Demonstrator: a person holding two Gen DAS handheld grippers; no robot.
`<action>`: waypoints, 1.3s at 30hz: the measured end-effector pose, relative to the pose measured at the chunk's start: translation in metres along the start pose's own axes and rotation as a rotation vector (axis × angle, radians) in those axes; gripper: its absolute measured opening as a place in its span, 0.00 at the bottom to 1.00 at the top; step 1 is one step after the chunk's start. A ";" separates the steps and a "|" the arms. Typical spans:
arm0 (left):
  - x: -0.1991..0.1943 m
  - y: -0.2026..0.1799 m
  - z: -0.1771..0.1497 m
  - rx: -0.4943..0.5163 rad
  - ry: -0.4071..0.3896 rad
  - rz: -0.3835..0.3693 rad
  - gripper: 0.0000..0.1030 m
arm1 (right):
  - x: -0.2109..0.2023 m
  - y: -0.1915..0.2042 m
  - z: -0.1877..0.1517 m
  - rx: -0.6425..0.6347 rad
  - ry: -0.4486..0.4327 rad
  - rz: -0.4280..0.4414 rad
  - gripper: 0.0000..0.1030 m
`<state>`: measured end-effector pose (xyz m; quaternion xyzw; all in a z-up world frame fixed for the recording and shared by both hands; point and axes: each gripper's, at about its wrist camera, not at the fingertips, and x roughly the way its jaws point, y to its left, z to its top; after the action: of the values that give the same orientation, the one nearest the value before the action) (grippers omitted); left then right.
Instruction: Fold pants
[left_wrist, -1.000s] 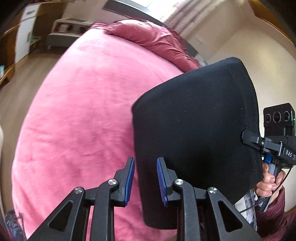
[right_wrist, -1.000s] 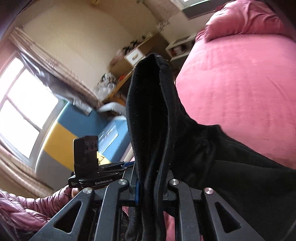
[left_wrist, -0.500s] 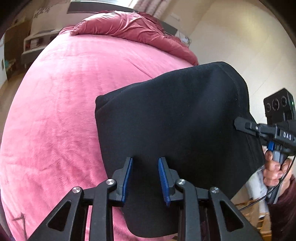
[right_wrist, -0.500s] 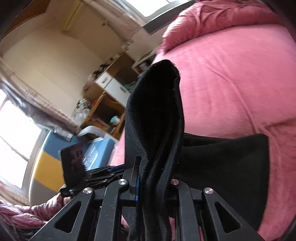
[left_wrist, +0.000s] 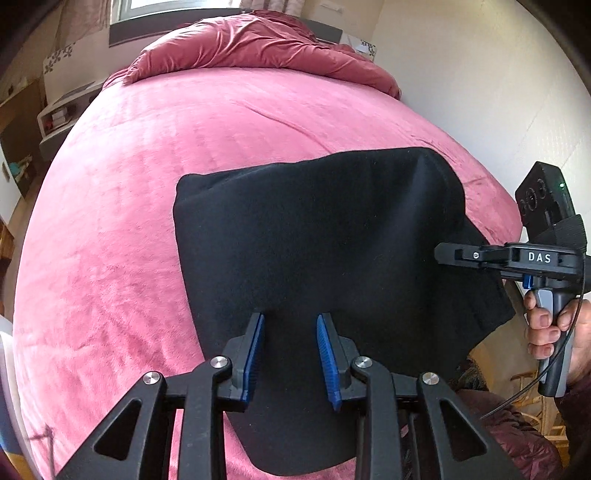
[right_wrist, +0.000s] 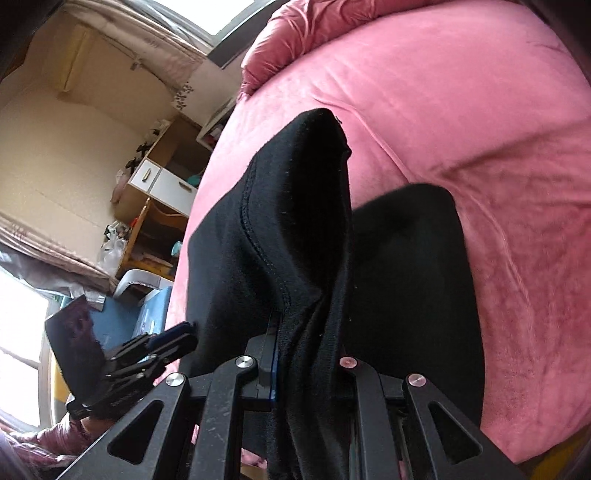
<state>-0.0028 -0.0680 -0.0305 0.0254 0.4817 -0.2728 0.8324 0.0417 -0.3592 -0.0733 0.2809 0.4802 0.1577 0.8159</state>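
We hold the black pants (left_wrist: 317, 236) over the pink bed (left_wrist: 155, 192), already folded into a compact dark panel. The far part lies on the bed cover; the near right edge is lifted off it. We judge the task as late stage, likely one more fold or a final lay-down.

Our right claw (right_wrist: 306, 354) is clamped on a bunched, stitched edge of the pants, fabric squeezed between the jaws and rising up past them in the right wrist view. From the left wrist view the same right claw comes in from the right, gripping the pants' right edge. We read that grip as keeping the layers together and the edge taut so the panel drops flat.

Our left claw (left_wrist: 290, 354) has its jaws spread apart, blue pads (left_wrist: 255, 350) showing, nothing between them. It hovers above the near edge of the pants; we cannot tell if the pads touch the cloth. Probably positioned to pin or smooth, that's our guess.

Readable text: "DAS" in white on the right claw's body. No brand on the pants visible.

A bunched red duvet (left_wrist: 258, 44) lies at the bed's far end, well apart from the pants. Wooden shelves (right_wrist: 162, 206) stand beside the bed.
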 end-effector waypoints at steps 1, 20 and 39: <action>0.005 0.000 0.005 0.003 0.001 0.002 0.29 | 0.002 -0.001 0.000 0.006 -0.001 0.002 0.13; 0.011 -0.010 0.008 -0.034 -0.012 -0.093 0.29 | 0.000 -0.044 -0.010 0.089 -0.018 -0.031 0.16; 0.016 0.042 -0.017 -0.181 0.002 -0.129 0.29 | -0.004 -0.029 0.004 0.000 -0.010 -0.129 0.17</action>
<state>0.0103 -0.0340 -0.0620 -0.0807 0.5060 -0.2810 0.8115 0.0429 -0.3854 -0.0863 0.2502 0.4933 0.1033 0.8267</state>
